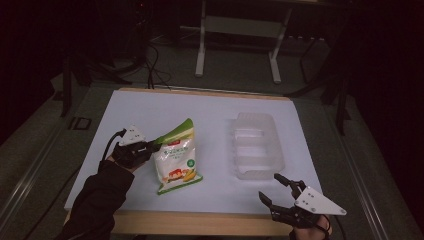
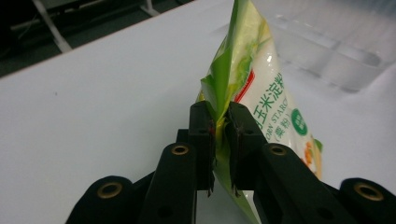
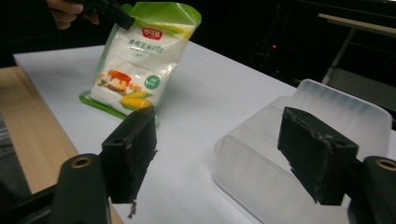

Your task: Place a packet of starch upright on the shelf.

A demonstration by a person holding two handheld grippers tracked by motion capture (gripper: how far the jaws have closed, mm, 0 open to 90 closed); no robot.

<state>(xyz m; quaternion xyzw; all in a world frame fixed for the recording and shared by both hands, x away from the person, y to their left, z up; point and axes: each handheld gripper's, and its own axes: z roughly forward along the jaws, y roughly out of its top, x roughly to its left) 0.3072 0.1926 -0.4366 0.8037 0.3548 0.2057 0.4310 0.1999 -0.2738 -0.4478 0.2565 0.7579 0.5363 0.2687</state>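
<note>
Left tongs (image 1: 151, 145) are pinching the green top edge of a white-and-green plastic pouch of corn starch (image 1: 175, 160), jaws clamped on the film; in the left gripper view the film is bunching between the two black pads (image 2: 201, 135). The pouch is standing tilted on the white tabletop (image 1: 150, 107), bottom edge touching the surface, top leaning toward the left tongs, left of centre. A clear plastic compartment tray (image 1: 257, 145) is lying to the pouch's right, well apart from it. Right tongs (image 1: 274, 188) are hovering near the front edge by the tray's near corner, jaws spread wide, gripping nothing. A dark sleeve (image 1: 97, 195) is reaching in behind the left tongs. The room beyond is dim.
</note>
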